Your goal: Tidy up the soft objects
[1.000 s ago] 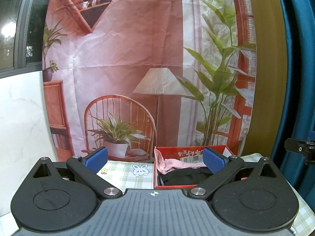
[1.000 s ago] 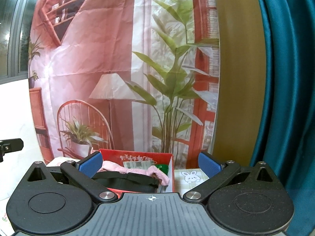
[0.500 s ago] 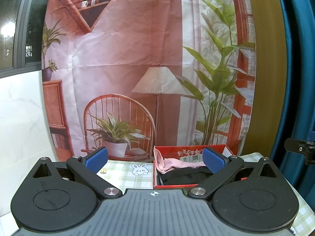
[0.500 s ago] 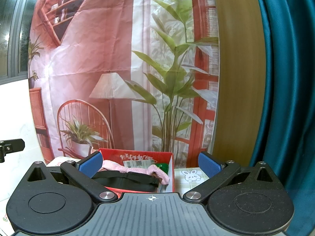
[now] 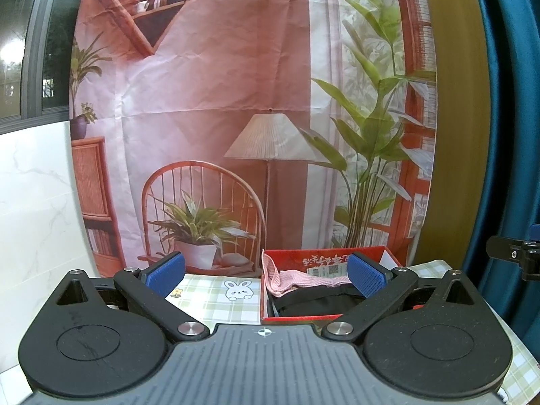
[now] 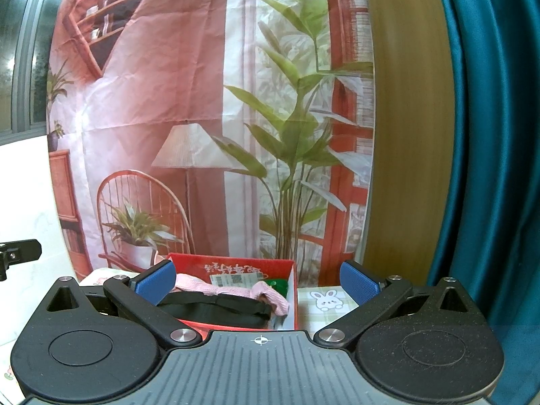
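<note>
Left wrist view
- My left claw (image 5: 266, 276): jaws spread wide, blue pads (image 5: 167, 269) far apart, nothing between them; held above the near table edge.
- Red box (image 5: 297, 260): at 1 o'clock from the claw's midpoint, on the checked tablecloth (image 5: 216, 300), its back wall near the backdrop.
- Pink knit cloth (image 5: 287, 276): inside the box, one end draped over the left wall, the rest lying across toward 3 o'clock.
- Black soft item (image 5: 314, 302): in the box, in front of and below the pink cloth, touching it. My right pad partly hides it.
- Printed card (image 5: 325, 270): in the box behind the pink cloth, against the back wall.
- Rabbit print (image 5: 236, 290): on the tablecloth at 11 o'clock, just left of the box.
- Other gripper part (image 5: 513, 256): black, at the 3 o'clock edge.

Right wrist view
- My right claw (image 6: 258, 280): jaws wide apart, holding nothing.
- Red box (image 6: 202, 263): at 11 o'clock from the midpoint, mostly left of centre.
- Pink knit cloth (image 6: 236, 292): across the box, one end hanging at the right wall.
- Black soft item (image 6: 216, 307): under the pink cloth, near the front wall.
- Green item (image 6: 280, 285): back right corner of the box; cannot tell what it is.
- Rabbit print (image 6: 325, 300): on the cloth at 2 o'clock, right of the box.
- Backdrop (image 6: 209, 101): printed room scene hanging behind the table; teal curtain (image 6: 489, 135) at 3 o'clock.
</note>
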`<state>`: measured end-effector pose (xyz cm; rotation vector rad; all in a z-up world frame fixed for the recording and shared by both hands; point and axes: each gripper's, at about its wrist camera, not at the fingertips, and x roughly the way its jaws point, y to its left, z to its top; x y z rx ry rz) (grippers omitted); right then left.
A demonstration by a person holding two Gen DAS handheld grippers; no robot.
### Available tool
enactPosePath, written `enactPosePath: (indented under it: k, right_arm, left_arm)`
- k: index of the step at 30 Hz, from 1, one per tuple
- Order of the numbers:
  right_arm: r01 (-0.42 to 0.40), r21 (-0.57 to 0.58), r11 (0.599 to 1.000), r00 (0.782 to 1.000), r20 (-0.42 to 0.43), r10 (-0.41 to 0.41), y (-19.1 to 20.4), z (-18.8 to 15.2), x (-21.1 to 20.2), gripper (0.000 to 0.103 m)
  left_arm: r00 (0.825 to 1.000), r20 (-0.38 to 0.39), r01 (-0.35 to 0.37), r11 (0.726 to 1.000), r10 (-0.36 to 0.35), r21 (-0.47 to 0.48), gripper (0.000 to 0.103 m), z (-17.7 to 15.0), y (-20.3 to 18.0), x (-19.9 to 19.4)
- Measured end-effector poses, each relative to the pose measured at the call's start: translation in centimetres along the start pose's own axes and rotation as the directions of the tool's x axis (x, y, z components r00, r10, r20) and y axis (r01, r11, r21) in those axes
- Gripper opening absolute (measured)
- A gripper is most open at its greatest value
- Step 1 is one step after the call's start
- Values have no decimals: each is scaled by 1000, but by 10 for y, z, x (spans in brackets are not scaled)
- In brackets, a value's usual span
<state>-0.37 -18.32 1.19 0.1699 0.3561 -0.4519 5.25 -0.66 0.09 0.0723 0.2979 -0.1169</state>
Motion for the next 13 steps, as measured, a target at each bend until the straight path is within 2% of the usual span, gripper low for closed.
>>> enactPosePath:
  k: [13]
  right_arm:
    - [-3, -6, 1000, 1000, -8, 3, 3, 1, 4, 103]
  left_arm:
    - [1000, 7, 10, 1000, -10, 10, 103, -1, -1, 0]
